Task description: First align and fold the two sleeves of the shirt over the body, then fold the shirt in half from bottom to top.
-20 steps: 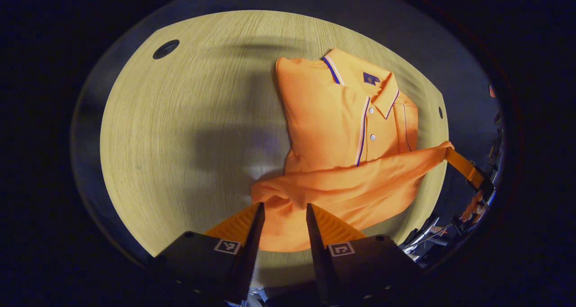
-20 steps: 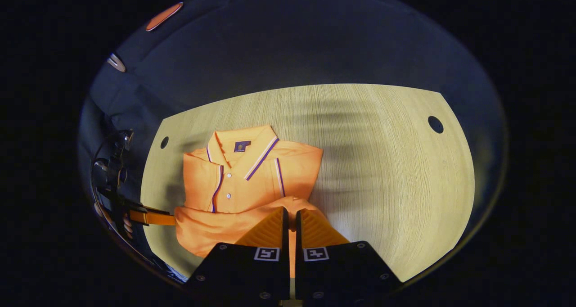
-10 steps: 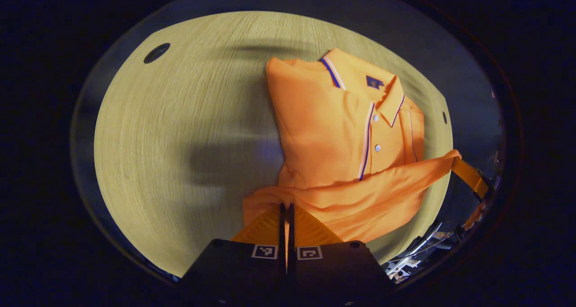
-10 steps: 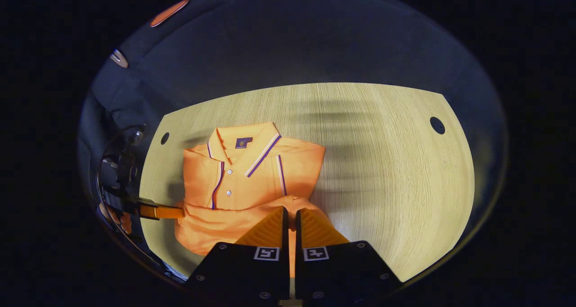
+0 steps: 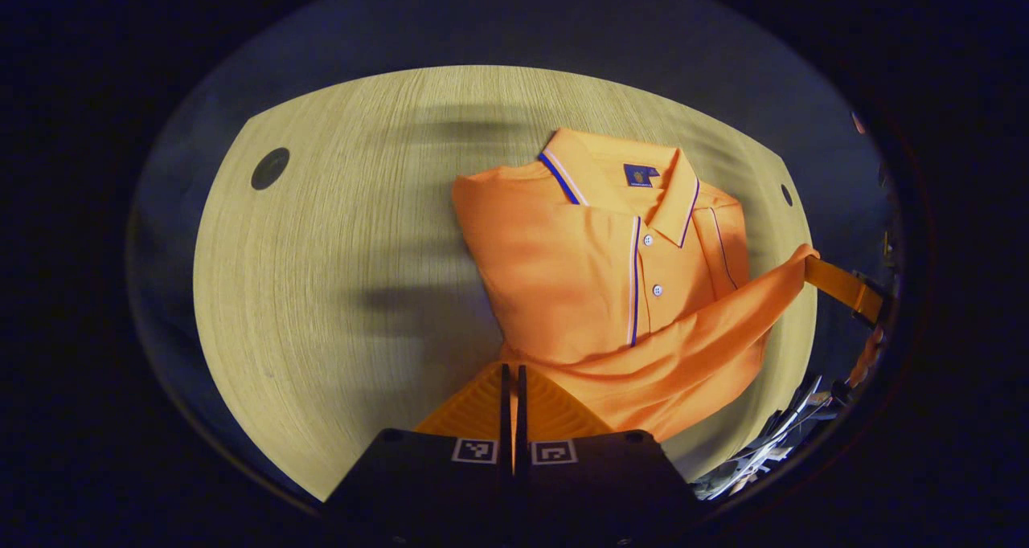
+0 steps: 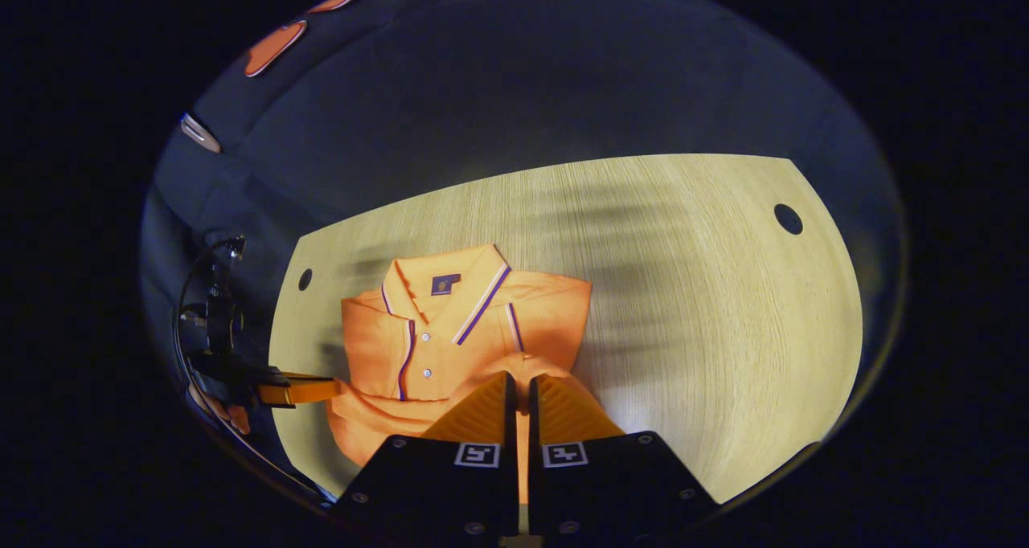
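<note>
Hem corners are the story right now: the orange shirt [image 5: 595, 267] lies collar-up on the wooden table [image 5: 321, 251], both sleeves already tucked over the body, and its bottom edge is raised off the wood in a sagging band between 2 grips. In the left gripper view, the left gripper [image 5: 511, 375] has its fingers pressed together on the near hem corner, cloth bunching right at the tips. Across the shirt, the right gripper [image 5: 812, 263] pinches the other corner, pulling the band taut toward the table's edge. The right gripper view confirms it: the right gripper [image 6: 518, 383] is clamped with only a sliver between the fingers and fabric caught there, while the left gripper [image 6: 334, 387] bites the far corner. Holding one corner each keeps the hem straight and level, which looks like the setup for carrying it up toward the collar [image 6: 446, 279]. The risk, I'd say, is uneven travel, which would skew the fold line or drag the tucked sleeves loose.
</note>
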Demonstrator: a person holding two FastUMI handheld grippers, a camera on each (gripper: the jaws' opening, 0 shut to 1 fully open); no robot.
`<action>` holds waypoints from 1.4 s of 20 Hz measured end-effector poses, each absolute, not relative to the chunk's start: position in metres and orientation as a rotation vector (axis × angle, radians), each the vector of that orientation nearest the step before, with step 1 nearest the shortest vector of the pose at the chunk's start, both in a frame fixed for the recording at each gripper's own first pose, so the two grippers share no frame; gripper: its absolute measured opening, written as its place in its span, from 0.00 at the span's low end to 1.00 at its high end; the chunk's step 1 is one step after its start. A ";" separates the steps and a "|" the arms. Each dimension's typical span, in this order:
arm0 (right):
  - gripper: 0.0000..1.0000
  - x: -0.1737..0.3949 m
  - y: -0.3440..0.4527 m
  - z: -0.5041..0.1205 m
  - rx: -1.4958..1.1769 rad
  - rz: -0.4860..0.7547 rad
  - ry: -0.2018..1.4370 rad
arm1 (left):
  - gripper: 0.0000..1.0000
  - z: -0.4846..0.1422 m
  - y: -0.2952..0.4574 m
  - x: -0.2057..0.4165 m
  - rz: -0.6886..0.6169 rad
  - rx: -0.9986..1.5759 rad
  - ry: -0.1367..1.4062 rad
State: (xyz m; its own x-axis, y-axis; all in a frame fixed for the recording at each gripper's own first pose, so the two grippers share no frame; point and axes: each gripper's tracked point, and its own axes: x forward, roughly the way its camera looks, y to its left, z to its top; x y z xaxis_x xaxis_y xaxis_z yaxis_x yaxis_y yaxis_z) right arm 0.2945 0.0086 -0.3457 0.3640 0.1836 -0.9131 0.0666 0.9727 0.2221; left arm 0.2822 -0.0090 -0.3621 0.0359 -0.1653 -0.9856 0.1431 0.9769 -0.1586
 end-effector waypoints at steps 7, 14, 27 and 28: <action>0.05 0.296 0.006 -0.348 0.197 0.081 1.204 | 0.01 -0.361 -0.002 0.258 -0.247 -0.032 1.651; 0.05 0.300 0.007 -0.348 0.225 0.067 1.200 | 0.55 -0.379 0.001 0.254 -0.171 -0.043 1.667; 0.05 0.312 0.013 -0.335 0.246 0.075 1.150 | 0.02 -0.349 -0.033 0.297 -0.222 -0.141 1.498; 0.05 0.315 0.011 -0.331 0.248 0.071 1.142 | 0.02 -0.342 -0.033 0.306 -0.227 -0.138 1.470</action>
State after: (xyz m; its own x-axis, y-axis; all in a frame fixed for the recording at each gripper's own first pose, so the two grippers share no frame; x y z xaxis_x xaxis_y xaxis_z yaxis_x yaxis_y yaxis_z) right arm 0.3147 0.0113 -0.3308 0.4171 0.1817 -0.8905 0.0703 0.9704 0.2309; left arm 0.3059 -0.0335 -0.3418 0.0843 -0.2355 -0.9682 0.0679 0.9708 -0.2302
